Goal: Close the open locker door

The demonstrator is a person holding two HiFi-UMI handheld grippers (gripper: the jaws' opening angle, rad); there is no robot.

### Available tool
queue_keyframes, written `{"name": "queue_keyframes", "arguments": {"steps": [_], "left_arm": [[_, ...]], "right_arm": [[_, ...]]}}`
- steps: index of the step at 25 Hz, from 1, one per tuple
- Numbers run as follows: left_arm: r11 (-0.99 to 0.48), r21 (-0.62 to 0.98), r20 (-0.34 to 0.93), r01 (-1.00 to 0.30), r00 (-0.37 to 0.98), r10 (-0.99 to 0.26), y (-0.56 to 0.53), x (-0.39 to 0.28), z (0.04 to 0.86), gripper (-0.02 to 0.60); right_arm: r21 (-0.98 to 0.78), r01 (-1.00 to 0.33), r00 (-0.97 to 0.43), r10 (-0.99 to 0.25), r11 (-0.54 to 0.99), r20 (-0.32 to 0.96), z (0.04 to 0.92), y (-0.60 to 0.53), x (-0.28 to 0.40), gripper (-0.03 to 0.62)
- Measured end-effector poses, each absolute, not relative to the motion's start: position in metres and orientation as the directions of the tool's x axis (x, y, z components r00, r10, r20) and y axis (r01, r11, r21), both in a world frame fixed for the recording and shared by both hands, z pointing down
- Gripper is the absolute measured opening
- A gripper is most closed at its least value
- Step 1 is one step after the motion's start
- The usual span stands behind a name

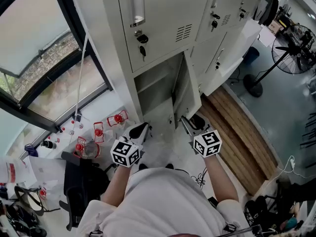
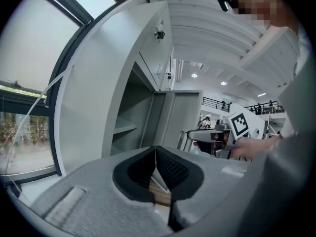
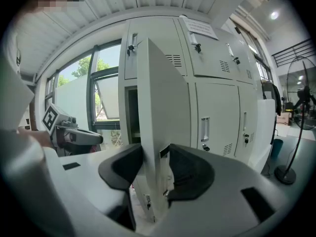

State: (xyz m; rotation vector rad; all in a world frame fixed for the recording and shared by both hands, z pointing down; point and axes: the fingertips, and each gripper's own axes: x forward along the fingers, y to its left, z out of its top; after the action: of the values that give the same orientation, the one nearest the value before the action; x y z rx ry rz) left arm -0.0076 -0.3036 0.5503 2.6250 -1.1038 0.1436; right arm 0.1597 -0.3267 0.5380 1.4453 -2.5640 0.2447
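The grey locker bank has one lower compartment point(image 1: 153, 85) standing open, its door point(image 1: 186, 90) swung out toward me. In the right gripper view the door's point(image 3: 163, 117) free edge runs upright between the jaws of my right gripper point(image 3: 155, 166); the jaws stand wide, the left pad close against the door, a slit showing at the right pad. From the head view, that right gripper point(image 1: 190, 123) sits at the door's lower edge. My left gripper point(image 2: 156, 168) is shut on nothing, its pads meeting, held left of the compartment point(image 2: 131, 127); in the head view this left gripper point(image 1: 138, 131) is low.
Closed lockers point(image 1: 163, 19) sit above and to the right. Red-capped bottles point(image 1: 98, 132) stand on the floor at the left by the window point(image 1: 44, 68). A black chair point(image 1: 81, 181) is at my left. A standing fan point(image 1: 291, 48) and a wooden floor strip point(image 1: 237, 132) lie right.
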Motion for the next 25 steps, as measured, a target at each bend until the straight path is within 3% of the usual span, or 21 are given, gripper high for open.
{"name": "queue_keyframes", "arguments": {"steps": [25], "left_arm": [[-0.556, 0.223, 0.196, -0.800, 0.596, -0.779, -0.309, -0.058, 0.549, 0.017]], "right_arm": [[-0.023, -0.707, -0.692, -0.684, 0.707, 0.231, 0.538, -0.352, 0.055, 0.169]]}}
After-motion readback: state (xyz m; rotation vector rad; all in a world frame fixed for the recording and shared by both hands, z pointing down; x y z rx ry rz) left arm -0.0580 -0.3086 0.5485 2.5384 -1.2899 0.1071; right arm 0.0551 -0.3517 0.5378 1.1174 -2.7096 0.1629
